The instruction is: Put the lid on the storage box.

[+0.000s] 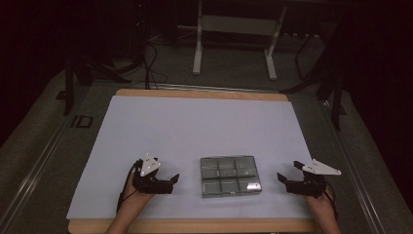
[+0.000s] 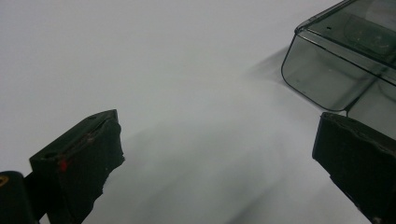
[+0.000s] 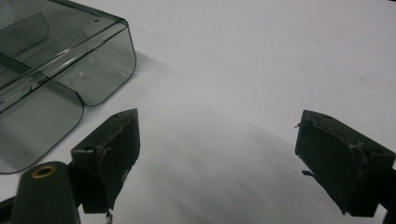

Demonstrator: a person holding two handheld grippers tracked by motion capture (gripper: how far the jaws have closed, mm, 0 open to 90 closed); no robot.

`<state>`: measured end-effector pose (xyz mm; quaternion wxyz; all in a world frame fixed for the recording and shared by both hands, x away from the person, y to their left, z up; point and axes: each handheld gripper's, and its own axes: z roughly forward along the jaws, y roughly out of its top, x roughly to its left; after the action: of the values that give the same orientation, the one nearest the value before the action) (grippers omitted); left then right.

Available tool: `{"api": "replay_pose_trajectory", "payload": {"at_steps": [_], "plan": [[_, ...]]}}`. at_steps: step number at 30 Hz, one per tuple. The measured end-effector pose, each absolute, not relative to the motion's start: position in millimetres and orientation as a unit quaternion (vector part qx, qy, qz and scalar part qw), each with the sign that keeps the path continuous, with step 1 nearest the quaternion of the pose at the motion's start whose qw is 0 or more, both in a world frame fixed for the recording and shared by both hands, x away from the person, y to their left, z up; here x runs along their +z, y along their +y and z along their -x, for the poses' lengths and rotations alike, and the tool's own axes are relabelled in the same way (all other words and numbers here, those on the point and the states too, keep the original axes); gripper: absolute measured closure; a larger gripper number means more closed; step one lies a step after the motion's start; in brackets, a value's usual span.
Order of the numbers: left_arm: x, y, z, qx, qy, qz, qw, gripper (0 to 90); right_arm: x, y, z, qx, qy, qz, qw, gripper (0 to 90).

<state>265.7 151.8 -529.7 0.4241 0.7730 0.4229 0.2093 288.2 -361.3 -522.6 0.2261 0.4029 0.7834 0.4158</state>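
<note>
grippers flank the compartment box

the clear grey compartment box sits lid shut on the white sheet, near the table's 6 o'clock edge. the left gripper rests at its 9 o'clock, the right gripper at its 3 o'clock; both stand wide apart, holding nothing, clear of the box

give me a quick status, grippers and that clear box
Left gripper open, empty, left of the box. Right gripper open, empty, right of it. Clear compartment box flat on the white sheet, lid shut, untouched. Nothing between grippers and box.
</note>
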Motion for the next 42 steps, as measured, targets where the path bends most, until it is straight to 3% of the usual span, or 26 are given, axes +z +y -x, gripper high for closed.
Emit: {"api": "replay_pose_trajectory", "payload": {"at_steps": [42], "plan": [[-539, 160, -256, 0.253, 0.443, -0.738, 0.441, 2.0, -534, -360, -281, 0.391, 0.775, -0.414, 0.274, 14.3]]}}
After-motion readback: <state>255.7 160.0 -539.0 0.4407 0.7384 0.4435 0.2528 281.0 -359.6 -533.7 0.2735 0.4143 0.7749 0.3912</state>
